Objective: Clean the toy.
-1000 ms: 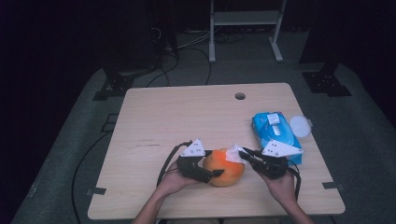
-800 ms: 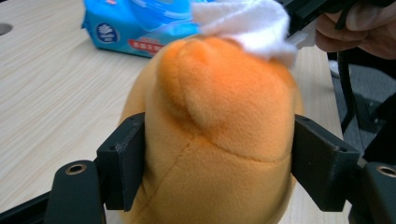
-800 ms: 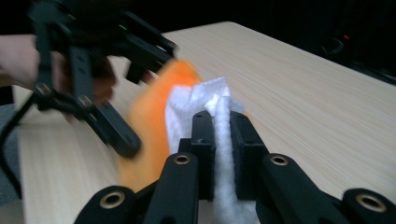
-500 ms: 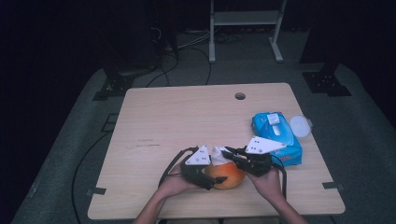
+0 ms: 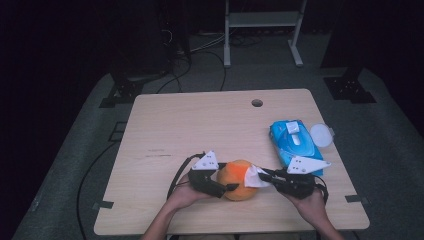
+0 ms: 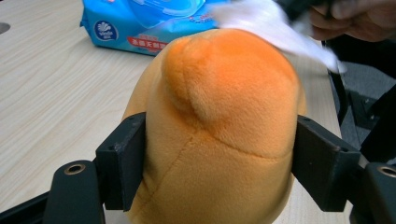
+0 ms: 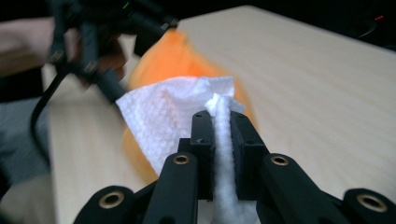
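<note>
The orange plush toy [image 6: 219,126] sits squarely between your left gripper's [image 5: 216,184] jaws, which are parted about as wide as its body and press into its soft sides, one on each flank, so you have it pinned upright near the front edge of the table [image 5: 200,125]; that hold looks meant to keep the toy from sliding or rolling while the other tool works on it. Your right gripper [image 7: 219,121] has its jaws closed down to a narrow slit on a white wipe [image 7: 173,112], a bunched strip of it squeezed between the pads and the loose sheet fanning out ahead of the tips onto the toy's upper side. Judging by this, you are wiping the plush, with one tool bracing and the other rubbing. Beyond the left jaws, past the toy, lies the blue wipes packet [image 5: 295,142], with a round white lid [image 5: 321,135] just beside it, probably left within reach for a fresh sheet. Hard to read: the wipe is blurred in the left gripper view, the toy's underside and far side are hidden by the jaws and its own bulk, so you cannot tell whether it has a face or which way it points, and the packet's print is too small to read.
</note>
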Tool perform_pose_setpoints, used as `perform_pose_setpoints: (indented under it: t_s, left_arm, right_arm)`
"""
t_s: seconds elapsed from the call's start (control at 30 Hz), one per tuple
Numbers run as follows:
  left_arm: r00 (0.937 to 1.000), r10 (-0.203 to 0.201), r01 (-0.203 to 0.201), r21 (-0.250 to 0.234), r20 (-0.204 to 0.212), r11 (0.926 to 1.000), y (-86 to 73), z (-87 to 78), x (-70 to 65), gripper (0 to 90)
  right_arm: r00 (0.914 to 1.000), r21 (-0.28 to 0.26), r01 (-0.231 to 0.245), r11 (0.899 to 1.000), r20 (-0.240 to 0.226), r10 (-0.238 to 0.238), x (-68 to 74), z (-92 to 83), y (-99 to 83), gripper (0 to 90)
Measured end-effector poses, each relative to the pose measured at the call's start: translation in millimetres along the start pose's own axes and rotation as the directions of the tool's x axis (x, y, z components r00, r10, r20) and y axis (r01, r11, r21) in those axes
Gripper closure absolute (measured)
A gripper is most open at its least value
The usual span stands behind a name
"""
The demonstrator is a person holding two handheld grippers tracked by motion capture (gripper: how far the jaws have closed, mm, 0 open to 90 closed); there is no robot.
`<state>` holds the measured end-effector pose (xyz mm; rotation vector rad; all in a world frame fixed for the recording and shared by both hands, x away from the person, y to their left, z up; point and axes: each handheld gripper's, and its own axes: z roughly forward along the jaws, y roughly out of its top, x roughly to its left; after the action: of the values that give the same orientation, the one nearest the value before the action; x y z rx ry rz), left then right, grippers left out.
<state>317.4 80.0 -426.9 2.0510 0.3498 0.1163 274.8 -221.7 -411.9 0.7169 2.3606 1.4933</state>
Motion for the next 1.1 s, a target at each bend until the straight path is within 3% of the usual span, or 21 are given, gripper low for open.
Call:
perform_pose_setpoints:
  t_s: [0.33,0.53,0.73,0.83,0.93,1.1]
  left_arm:
    - [0.9999,-0.016,0.016,-0.008,0.004,0.9998,-2.7,-4.7,3.0,23.7]
    - [0.9999,-0.010,0.010,-0.002,0.005,0.9999,-2.4,-5.0,1.8,22.7]
    - [0.9999,-0.006,0.006,-0.004,0.010,1.0000,-3.2,-5.6,0.3,21.5]
    - [0.9999,0.002,-0.002,0.000,0.011,1.0000,-2.8,-5.3,-0.6,20.9]
    - [0.9999,0.009,-0.009,-0.001,0.012,1.0000,-2.5,-5.0,-1.9,20.5]
    - [0.9998,0.016,-0.016,0.007,0.015,0.9998,-1.9,-5.6,-3.0,20.3]
  right_arm:
    - [0.9964,0.065,-0.070,0.995,0.053,0.067,-27.2,-41.2,-37.8,77.6]
    - [0.9863,0.084,-0.130,0.988,0.113,0.120,-42.2,-68.7,-61.3,72.1]
    - [0.9765,0.116,-0.174,0.978,0.149,0.156,-49.2,-85.2,-77.4,59.7]
    - [0.9760,0.090,-0.176,0.980,0.145,0.162,-48.9,-89.6,-76.6,55.0]
    - [0.9829,0.065,-0.151,0.986,0.115,0.143,-44.3,-86.7,-66.5,53.2]
    - [0.9955,0.034,-0.094,0.995,0.018,0.093,-34.2,-59.9,-39.3,51.1]
